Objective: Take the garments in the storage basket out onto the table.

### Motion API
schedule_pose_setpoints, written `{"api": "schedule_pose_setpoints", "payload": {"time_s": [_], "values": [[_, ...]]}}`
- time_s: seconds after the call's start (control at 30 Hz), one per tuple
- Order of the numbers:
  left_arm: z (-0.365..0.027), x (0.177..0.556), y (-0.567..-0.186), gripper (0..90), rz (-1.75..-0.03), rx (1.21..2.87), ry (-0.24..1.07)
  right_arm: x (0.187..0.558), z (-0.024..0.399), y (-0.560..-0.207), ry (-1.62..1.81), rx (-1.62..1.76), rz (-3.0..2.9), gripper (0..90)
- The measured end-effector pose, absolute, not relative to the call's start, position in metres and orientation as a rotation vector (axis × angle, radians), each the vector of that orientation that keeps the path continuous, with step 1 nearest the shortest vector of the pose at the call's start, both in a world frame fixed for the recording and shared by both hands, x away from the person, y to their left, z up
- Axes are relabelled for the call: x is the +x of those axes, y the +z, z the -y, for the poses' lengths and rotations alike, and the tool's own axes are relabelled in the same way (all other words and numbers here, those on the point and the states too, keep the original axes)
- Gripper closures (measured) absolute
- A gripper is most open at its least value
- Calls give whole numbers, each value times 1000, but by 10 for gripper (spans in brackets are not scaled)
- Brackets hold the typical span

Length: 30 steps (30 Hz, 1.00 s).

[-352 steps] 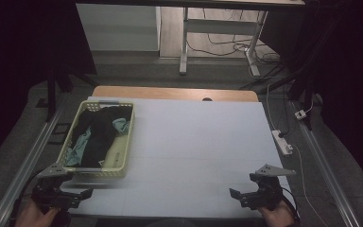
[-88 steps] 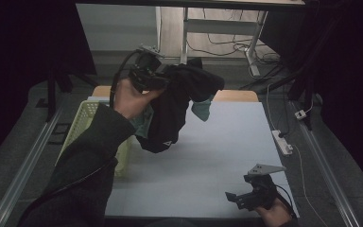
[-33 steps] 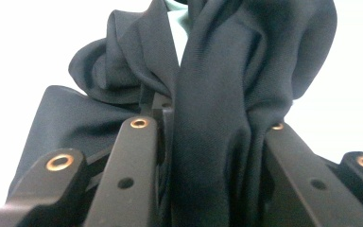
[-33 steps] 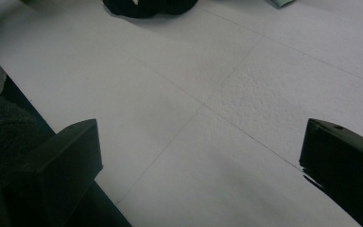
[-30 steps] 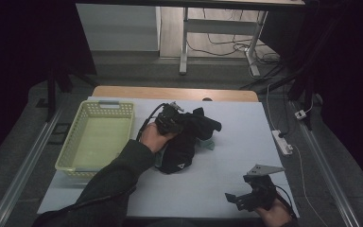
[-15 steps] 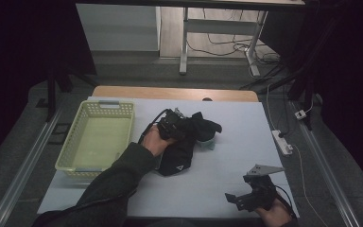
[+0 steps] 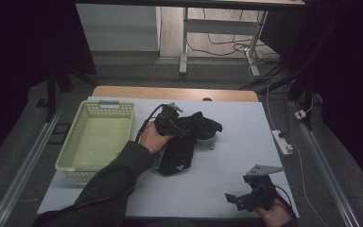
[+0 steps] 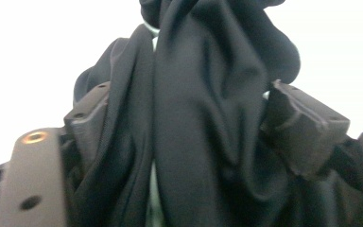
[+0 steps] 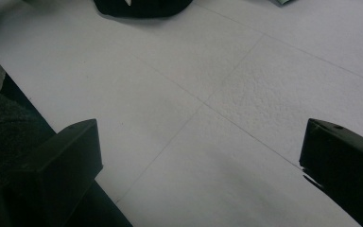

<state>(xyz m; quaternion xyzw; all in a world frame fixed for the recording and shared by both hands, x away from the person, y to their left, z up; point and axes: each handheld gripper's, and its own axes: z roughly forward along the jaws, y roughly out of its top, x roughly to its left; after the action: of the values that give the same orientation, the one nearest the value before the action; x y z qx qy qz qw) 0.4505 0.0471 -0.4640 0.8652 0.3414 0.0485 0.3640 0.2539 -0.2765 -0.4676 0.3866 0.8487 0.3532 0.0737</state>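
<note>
A bundle of black clothing [image 7: 189,142] lies in a heap on the white table top, right of the basket. My left gripper [image 7: 172,122] rests on the heap's left upper part, held by a hand in a dark sleeve. In the left gripper view the black cloth [image 8: 203,118] fills the gap between the two jaws. These jaws have just been opening and now stand wide apart, no longer pinching the folds: my left gripper [image 8: 189,99] is open. My right gripper [image 7: 238,201] sits at the table's near right edge. It [image 9: 201,127] is open over bare table.
An empty pale green basket [image 7: 109,103] stands at the table's left. A pale teal scrap [image 7: 209,143] peeks from under the heap's right side. A white power strip [image 7: 282,142] lies on the floor by the right edge. The heap's near edge [image 9: 142,7] shows in the right gripper view.
The clothing came out of the basket, hung in the air in my left gripper, and now lies on the table. Over the last second the left hand shifted only slightly. The right hand kept still.
</note>
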Motion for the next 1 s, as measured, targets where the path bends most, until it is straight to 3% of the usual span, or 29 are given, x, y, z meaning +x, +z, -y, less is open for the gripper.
{"api": "schedule_pose_setpoints", "payload": {"time_s": [0.2,0.43,1.0], "values": [[-49,447,-455,75,-855,2223,165,254,276,-468,1059,1159,-2551,0],[-58,444,-449,6,-829,2206,162,254,276,-468,1056,1160,-2552,0],[-92,429,-440,0,-817,2119,103,254,276,-468,1046,1162,-2553,0]]}}
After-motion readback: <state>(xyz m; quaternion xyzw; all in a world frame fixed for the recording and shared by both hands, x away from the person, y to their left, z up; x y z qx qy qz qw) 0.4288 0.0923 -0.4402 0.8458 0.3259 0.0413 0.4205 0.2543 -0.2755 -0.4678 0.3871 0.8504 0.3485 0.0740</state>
